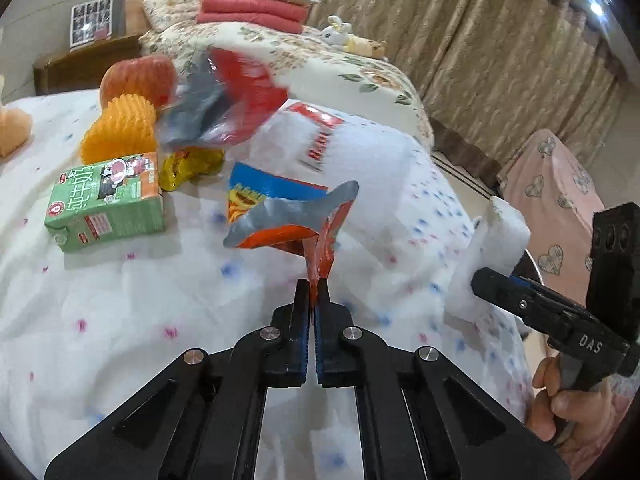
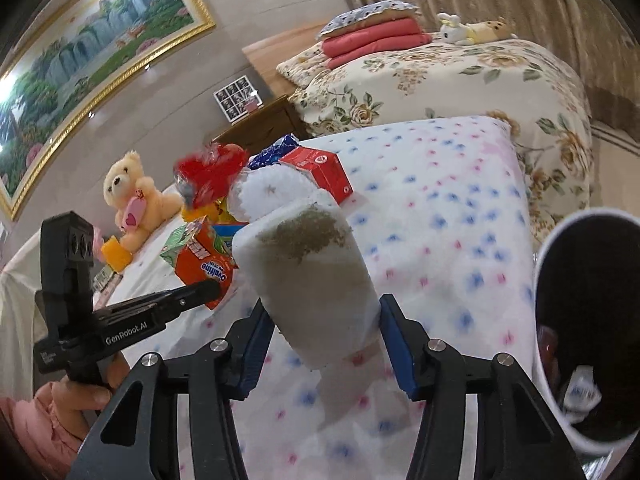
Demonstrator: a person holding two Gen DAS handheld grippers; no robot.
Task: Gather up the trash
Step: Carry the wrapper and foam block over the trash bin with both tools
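My left gripper (image 1: pixel 315 285) is shut on the corner of a crumpled orange, blue and silver snack wrapper (image 1: pixel 280 216), which sticks up above the spotted white cloth (image 1: pixel 140 320). My right gripper (image 2: pixel 326 308) is shut on a white foam block (image 2: pixel 316 280) with a brownish stain on its top face. The foam block (image 1: pixel 492 252) also shows at the right of the left wrist view, clamped in the right gripper (image 1: pixel 480 280). A white-rimmed bin (image 2: pixel 544 280) with a dark inside stands just right of the right gripper and holds some scraps.
On the cloth lie a green carton (image 1: pixel 108 200), a yellow wrapper (image 1: pixel 188 168), a blurred red and silver wrapper (image 1: pixel 232 96), an orange foam net (image 1: pixel 120 128), an apple (image 1: pixel 136 80) and a red carton (image 2: pixel 316 168). A teddy bear (image 2: pixel 136 196) sits far left. A floral bed (image 2: pixel 460 88) stands behind.
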